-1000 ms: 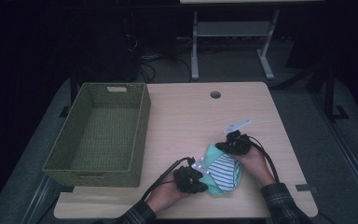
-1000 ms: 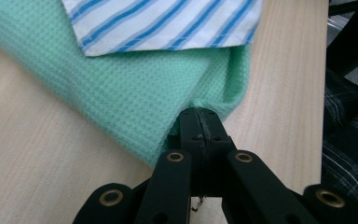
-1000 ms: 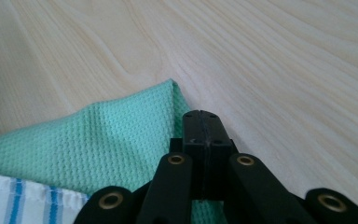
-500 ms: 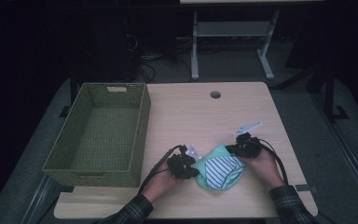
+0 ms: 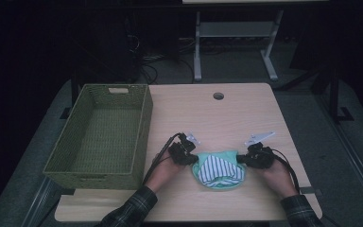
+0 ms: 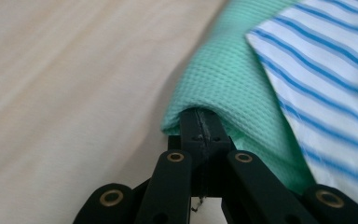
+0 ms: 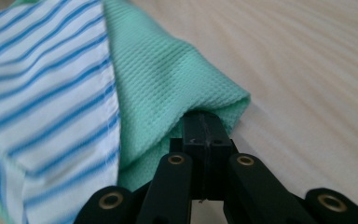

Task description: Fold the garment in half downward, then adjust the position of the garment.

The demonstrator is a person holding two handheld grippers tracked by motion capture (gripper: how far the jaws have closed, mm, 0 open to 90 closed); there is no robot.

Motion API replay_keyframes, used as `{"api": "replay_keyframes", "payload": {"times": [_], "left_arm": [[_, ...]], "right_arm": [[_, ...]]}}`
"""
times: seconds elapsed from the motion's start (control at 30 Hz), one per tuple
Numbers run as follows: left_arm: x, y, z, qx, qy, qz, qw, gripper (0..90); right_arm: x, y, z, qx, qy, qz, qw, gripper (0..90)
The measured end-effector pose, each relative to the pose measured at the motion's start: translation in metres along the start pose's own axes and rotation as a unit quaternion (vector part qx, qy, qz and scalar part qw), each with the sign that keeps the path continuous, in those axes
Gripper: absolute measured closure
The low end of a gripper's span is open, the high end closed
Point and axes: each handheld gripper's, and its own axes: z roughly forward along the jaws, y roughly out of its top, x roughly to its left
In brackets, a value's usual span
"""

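1. The table (image 5: 246, 118) is a pale wood-grain slab with rounded corners and a small round hole (image 5: 218, 96) near its far edge; its near edge is partly covered by the person's plaid sleeves.
2. The woven basket (image 5: 142, 127) is a deep green rectangle of rough wicker with a handle slot in its far wall. It stands to the left of the cloth, well apart from it, with its left side hanging past the table's edge.
3. The green cloth (image 5: 217, 183) lies bunched on the near half of the table, between the two grippers. It is a mint waffle-knit fabric with fine raised cells, folded around a smooth white piece with thin blue stripes (image 5: 220, 168). How the folds run underneath is hidden.
4. The left hand (image 5: 163, 170) comes in from the near edge, forearm angled toward the cloth, and holds the left gripper (image 5: 192, 158) low and nearly level at the cloth's left corner. In the left gripper view (image 6: 200, 122) the black jaws are pressed together, pinching a fold of the green knit that wraps over their tips.
5. The right hand (image 5: 276, 176) mirrors it at the cloth's right corner, holding the right gripper (image 5: 242, 160). In the right gripper view (image 7: 204, 122) the jaws are likewise clamped on a green fold, their tips buried in it.
6. Cables (image 5: 158, 158) trail back from each gripper along the wrists.
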Motion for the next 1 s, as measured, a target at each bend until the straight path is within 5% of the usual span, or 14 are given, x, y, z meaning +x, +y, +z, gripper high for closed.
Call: {"api": "replay_keyframes", "payload": {"times": [0.67,1.0], "left_arm": [[0.036,0.033,0.022,-0.027,0.005,-0.021,0.9994,89.5],[0.038,0.026,0.001,-0.042,0.002,-0.04,0.9983,81.1]], "right_arm": [[0.032,-0.017,-0.008,0.002,0.039,-0.018,0.9991,89.8],[0.036,-0.015,-0.015,-0.011,0.044,-0.025,0.9987,89.8]]}}
